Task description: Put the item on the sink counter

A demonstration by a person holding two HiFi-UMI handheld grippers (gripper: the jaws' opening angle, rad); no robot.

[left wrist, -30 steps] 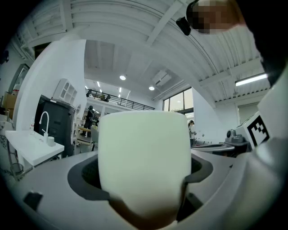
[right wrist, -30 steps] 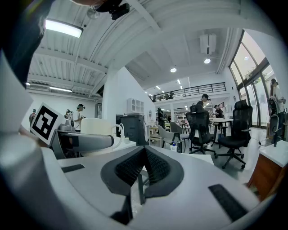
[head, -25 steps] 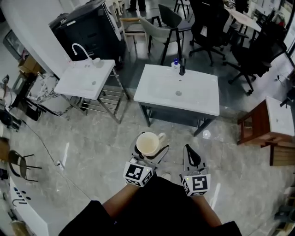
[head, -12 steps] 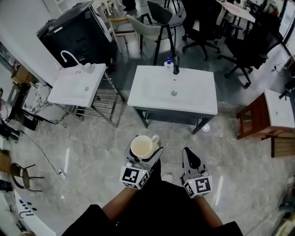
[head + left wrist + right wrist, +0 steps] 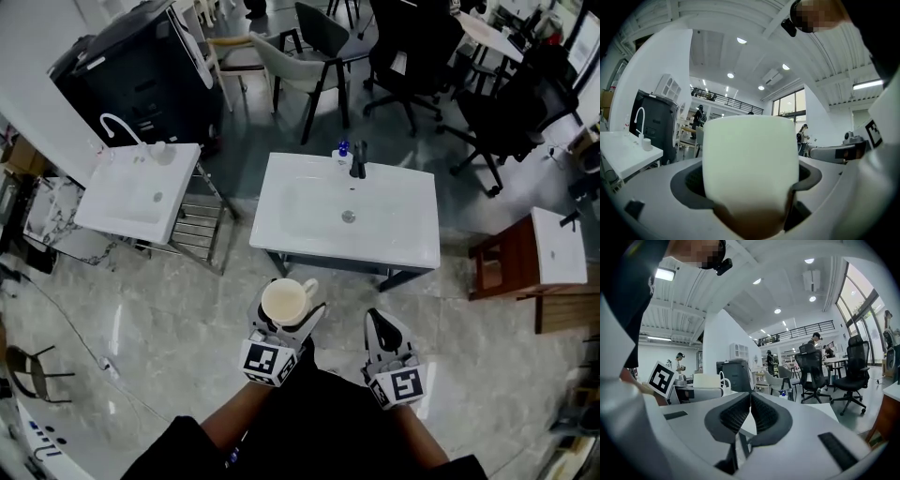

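My left gripper (image 5: 286, 319) is shut on a cream mug (image 5: 285, 301), held upright with its handle toward the far right. In the left gripper view the mug (image 5: 750, 168) fills the space between the jaws. My right gripper (image 5: 383, 328) is shut with nothing in it; its pads (image 5: 761, 414) meet in the right gripper view. The white sink counter (image 5: 412, 220) stands ahead of both grippers, with a dark faucet (image 5: 358, 161) and a small blue-capped bottle (image 5: 342, 152) at its far edge. The mug hangs above the floor, short of the counter's near edge.
A second white sink (image 5: 138, 192) with a curved white faucet stands to the left on a metal frame. A wooden stand (image 5: 511, 262) with a white top is at the right. Office chairs (image 5: 497, 103) and a dark cabinet (image 5: 131, 66) lie beyond. Glossy marble floor (image 5: 169, 328) surrounds me.
The whole scene has shifted: the sink counter has come closer and lower in the head view. The left gripper still holds the mug the same way; the right stays shut.
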